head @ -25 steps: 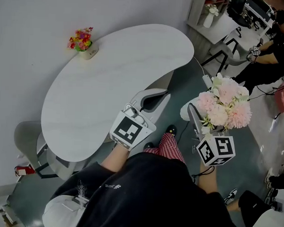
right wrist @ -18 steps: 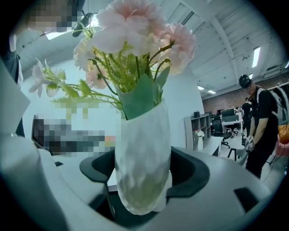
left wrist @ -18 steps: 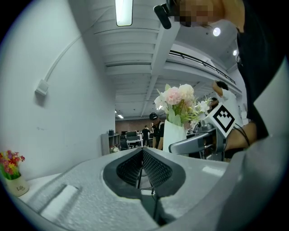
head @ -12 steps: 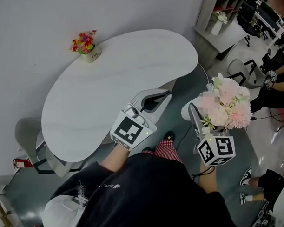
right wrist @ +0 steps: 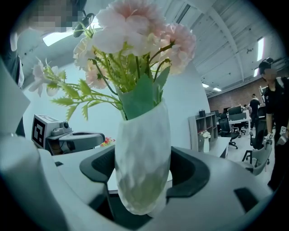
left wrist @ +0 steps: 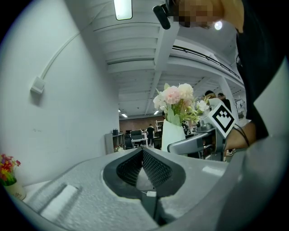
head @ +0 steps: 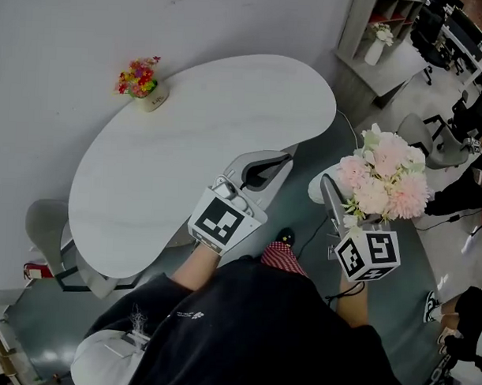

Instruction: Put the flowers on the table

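Grey chair: far out to the left of the left jaws, beside the table's left end.
Small pot of bright flowers: well ahead of the left jaws and off to their left, standing on the far side of the table; low at the left edge in the left gripper view.
Table: white, kidney-shaped, spreading ahead and to the left of both pairs of jaws.
Left gripper: clenched, pads meeting at the tips, nothing between them; held near the table's near edge.
Right gripper: to the right of the left jaws and well apart from them, clear of the table's right end, above the floor; jaws set wide and grasping the vase, one pad pressed on each flank.
Vase: white, faceted, upright between the right jaws, its lower body in the grip, not on the table.
Flowers: pink and cream blooms with green leaves, rising out of the vase above the right jaws.
Shelf unit: far ahead of the right jaws, carrying another white vase with flowers.
People: seated and standing off to the right of the right jaws, partly cut off by the edge.
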A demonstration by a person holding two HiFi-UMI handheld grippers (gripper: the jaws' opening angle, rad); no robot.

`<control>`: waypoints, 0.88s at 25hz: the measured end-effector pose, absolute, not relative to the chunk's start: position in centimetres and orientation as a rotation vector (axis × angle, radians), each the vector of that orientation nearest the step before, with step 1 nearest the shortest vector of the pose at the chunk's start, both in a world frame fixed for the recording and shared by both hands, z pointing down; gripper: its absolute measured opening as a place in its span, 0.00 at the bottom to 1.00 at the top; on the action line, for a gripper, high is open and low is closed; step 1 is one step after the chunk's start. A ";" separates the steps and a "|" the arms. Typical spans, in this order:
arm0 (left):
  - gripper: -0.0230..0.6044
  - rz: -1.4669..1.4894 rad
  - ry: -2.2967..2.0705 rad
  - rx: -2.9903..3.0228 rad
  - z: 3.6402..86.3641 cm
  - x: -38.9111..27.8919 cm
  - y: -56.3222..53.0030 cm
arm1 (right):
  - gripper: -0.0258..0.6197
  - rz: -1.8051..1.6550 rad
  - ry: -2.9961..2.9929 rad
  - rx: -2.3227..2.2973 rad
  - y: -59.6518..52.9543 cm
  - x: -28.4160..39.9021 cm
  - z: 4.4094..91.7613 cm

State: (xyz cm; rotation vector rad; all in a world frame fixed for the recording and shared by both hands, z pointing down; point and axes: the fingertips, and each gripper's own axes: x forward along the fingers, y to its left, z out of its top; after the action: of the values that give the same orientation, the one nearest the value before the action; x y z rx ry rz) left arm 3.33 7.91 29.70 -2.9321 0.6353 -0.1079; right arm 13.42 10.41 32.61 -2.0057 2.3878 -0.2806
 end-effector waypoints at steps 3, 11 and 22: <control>0.04 -0.121 0.645 -2.921 29.6 4.4 7.1 | 0.60 -0.288 2.395 -1.989 9.5 14.5 32.7; 0.04 -0.131 0.679 -2.903 29.1 8.5 3.0 | 0.60 -0.288 2.424 -1.950 5.0 18.6 32.3; 0.04 -0.135 0.779 -2.882 28.6 10.0 -1.5 | 0.60 -0.289 2.496 -1.870 -0.3 20.0 31.6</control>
State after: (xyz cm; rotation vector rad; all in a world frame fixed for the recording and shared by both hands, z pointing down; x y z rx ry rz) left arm 10.03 -1.47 28.56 -2.8823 0.7787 -0.1350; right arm 20.05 -0.31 31.64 -1.8704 2.4958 -0.2886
